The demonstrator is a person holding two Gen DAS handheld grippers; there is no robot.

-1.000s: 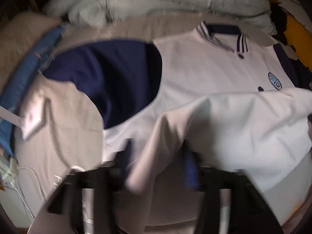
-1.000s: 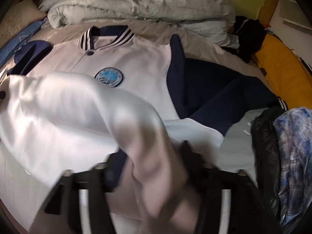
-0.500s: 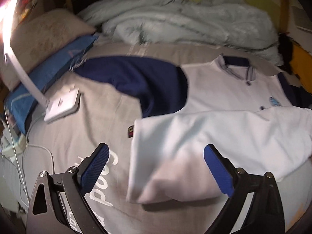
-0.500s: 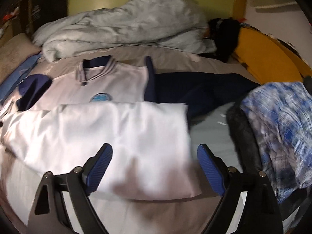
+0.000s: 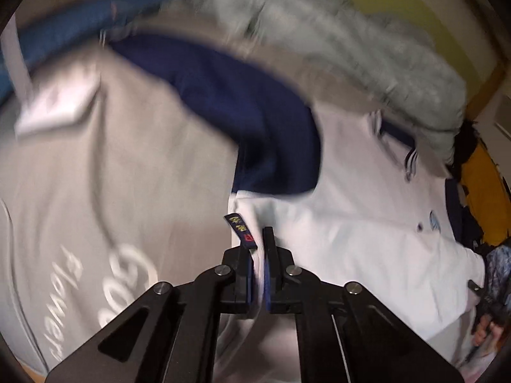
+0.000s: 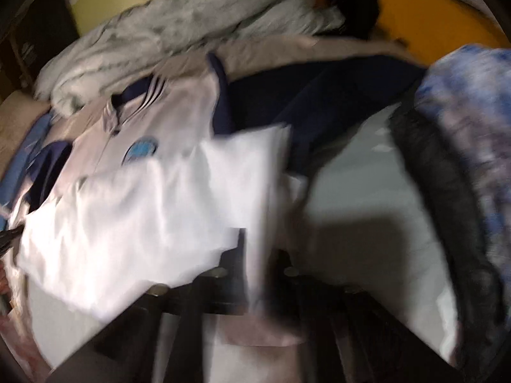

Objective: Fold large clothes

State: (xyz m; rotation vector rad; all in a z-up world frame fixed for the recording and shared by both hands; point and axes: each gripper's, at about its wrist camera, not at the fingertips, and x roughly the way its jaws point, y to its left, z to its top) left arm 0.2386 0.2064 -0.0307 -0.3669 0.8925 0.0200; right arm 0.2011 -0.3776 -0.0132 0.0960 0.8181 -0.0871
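The left gripper (image 5: 259, 268) was clamped on the folded side edge of the white jacket (image 5: 367, 223), right beside its small navy label (image 5: 241, 231). The jacket lay on the grey bedsheet (image 5: 111, 175), its navy sleeve (image 5: 242, 111) spread toward the blue pillow (image 5: 80, 22). In the blurred right view, the right gripper (image 6: 258, 274) looked closed on white fabric, the jacket (image 6: 153, 210) draped across it, a pale duvet (image 6: 179, 32) bunched behind and a blue plaid garment (image 6: 472, 108) alongside.

Jacket (image 5: 367, 223): smooth white cloth, navy sleeves. Left claw (image 5: 258, 274): matt black plastic, metal rivets. Bedsheet (image 5: 111, 191): matt grey cloth. Duvet (image 6: 179, 32): crumpled.
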